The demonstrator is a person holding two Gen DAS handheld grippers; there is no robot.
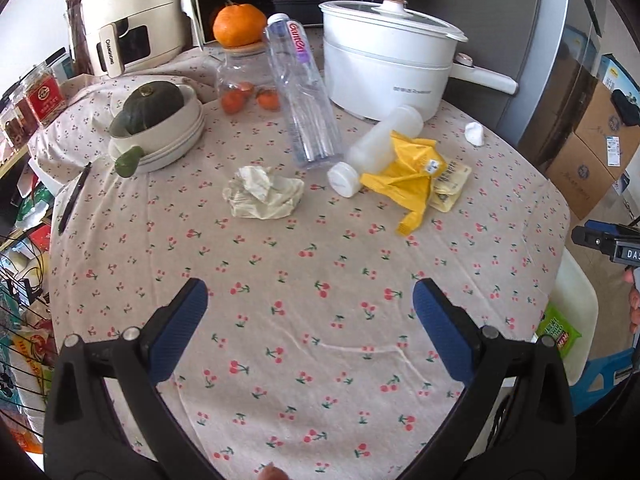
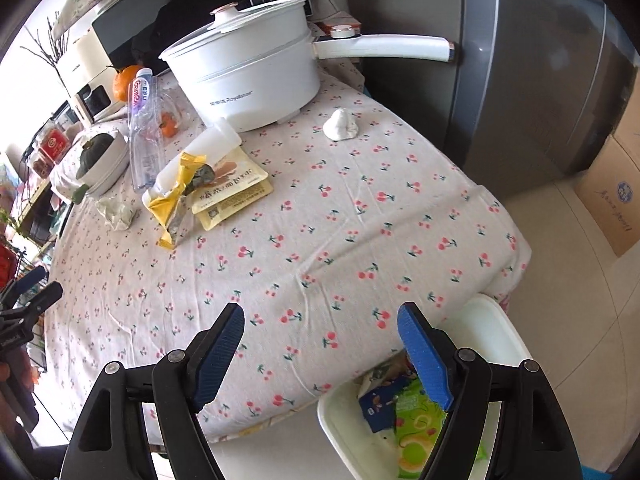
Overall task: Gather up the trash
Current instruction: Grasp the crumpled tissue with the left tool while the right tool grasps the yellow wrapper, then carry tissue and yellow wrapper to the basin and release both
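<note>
Trash lies on the cherry-print tablecloth [image 1: 304, 288]: a crumpled paper wad [image 1: 262, 193], a yellow wrapper [image 1: 412, 178] on a cream packet [image 1: 450, 184], a lying white bottle [image 1: 376, 148], a clear water bottle [image 1: 306, 96] and a white tissue ball [image 1: 475, 133]. My left gripper [image 1: 310, 298] is open and empty, above the cloth short of the wad. My right gripper [image 2: 320, 322] is open and empty over the table's near edge, above a white bin [image 2: 492, 328] holding green and blue wrappers [image 2: 412, 412]. The tissue ball [image 2: 341, 126] and yellow wrapper [image 2: 176, 196] also show in the right wrist view.
A white electric pot [image 1: 384, 64] stands at the back, with a jar topped by an orange [image 1: 239, 26], a bowl holding a green squash [image 1: 154, 120], and a pen [image 1: 74, 198] at the left edge. A grey fridge [image 2: 540, 72] and cardboard boxes [image 1: 588, 148] are on the right.
</note>
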